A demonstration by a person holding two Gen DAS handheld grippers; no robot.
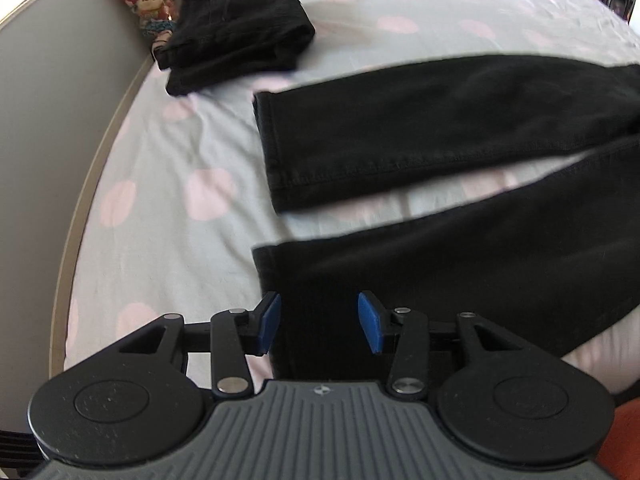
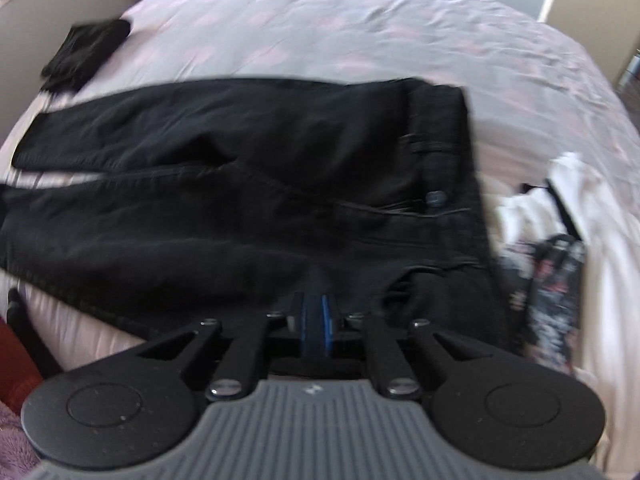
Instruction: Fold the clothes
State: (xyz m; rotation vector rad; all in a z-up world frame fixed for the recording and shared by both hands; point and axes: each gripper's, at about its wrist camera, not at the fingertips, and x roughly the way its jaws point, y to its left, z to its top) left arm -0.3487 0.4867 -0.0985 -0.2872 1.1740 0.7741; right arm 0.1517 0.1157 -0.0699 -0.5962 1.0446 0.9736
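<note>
Black jeans (image 1: 460, 216) lie spread flat on the bed, legs pointing left, waistband (image 2: 444, 148) to the right. My left gripper (image 1: 320, 322) is open, its blue pads on either side of the near leg's hem end. My right gripper (image 2: 318, 326) has its pads pressed together at the near edge of the jeans by the hip; a fold of black fabric seems pinched between them. A folded black garment (image 1: 236, 32) lies at the far left of the bed, also in the right wrist view (image 2: 86, 52).
The bed (image 1: 168, 200) has a pale sheet with pink spots. A wall runs along its left edge, with plush toys (image 1: 150, 0) in the far corner. A pile of white and patterned clothes (image 2: 560, 232) lies right of the waistband.
</note>
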